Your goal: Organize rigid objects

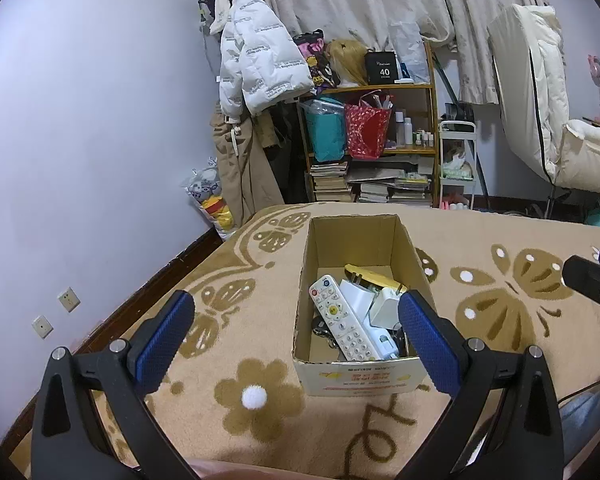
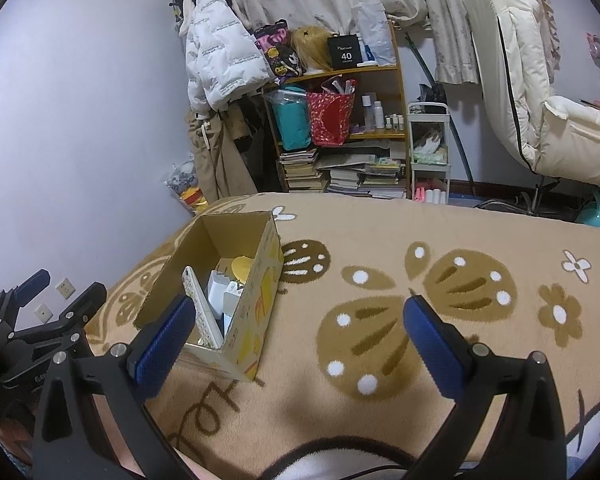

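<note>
An open cardboard box (image 1: 404, 240) stands on a tan blanket (image 1: 260, 360) with brown butterfly and flower prints. Inside lie a white remote control (image 1: 342, 320), white chargers (image 1: 384, 306), a yellow item (image 1: 370, 274) and some dark small things. My left gripper (image 1: 296, 314) is open just in front of the box, holding nothing; its right finger overlaps the box's near right corner. In the right wrist view the box (image 2: 260, 292) sits to the left, and my right gripper (image 2: 298, 318) is open and empty over the blanket (image 2: 380, 240). The left gripper (image 2: 56, 292) shows at the far left.
A wooden shelf (image 1: 380, 92) with bags, bottles and stacked books stands beyond the bed. A white puffer jacket (image 1: 256, 60) hangs by the lilac wall. A cream padded chair (image 1: 548, 120) is at the right. The right gripper's tip (image 1: 592, 280) enters the left wrist view at the right edge.
</note>
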The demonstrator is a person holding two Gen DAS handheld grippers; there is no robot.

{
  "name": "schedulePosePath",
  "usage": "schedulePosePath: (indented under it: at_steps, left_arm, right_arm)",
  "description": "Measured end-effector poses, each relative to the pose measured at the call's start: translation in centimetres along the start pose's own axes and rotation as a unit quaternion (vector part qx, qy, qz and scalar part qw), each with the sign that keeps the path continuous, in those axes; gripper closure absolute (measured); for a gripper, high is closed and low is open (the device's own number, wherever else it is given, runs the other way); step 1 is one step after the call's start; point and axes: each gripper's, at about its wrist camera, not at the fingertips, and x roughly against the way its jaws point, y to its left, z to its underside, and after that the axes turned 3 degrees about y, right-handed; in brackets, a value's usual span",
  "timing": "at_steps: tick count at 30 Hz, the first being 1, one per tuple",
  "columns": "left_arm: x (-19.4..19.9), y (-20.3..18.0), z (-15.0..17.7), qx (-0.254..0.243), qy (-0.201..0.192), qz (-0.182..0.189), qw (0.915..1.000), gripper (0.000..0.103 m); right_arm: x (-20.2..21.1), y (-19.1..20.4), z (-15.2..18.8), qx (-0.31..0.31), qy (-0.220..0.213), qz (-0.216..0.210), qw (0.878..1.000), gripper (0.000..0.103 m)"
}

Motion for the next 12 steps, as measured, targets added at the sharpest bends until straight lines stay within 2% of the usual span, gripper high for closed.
schedulePosePath:
  at_steps: [12]
  left_arm:
    - [-0.06,0.56,-0.1,0.009,0.003,0.005,0.9999,0.002]
  right_arm:
    - [-0.09,-0.04,0.21,0.002,0.003,-0.001,1.0,0.0]
